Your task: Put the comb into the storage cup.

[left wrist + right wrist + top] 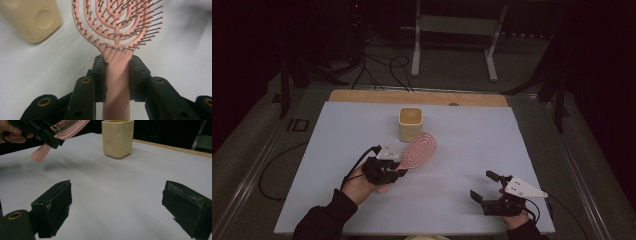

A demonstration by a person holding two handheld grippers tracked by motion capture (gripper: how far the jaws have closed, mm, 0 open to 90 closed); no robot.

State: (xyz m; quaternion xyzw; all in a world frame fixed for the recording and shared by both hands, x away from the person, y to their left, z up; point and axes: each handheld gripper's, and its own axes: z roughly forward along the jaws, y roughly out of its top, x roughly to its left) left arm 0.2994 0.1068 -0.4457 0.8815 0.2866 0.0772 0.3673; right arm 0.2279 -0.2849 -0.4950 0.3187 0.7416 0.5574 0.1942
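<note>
The left claw [117,75] is clamped and raised; the right claw [117,212] gapes wide, low.

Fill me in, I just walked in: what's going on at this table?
A person works two handheld grippers over a white table. The left gripper is clamped on the handle of a pink hairbrush, holding it off the surface with its head close to a cream cup. The right gripper sits open and empty near the table's front edge.

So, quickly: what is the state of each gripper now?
Left gripper: closed on the pink hairbrush handle.
Right gripper: open, holding nothing.
</note>
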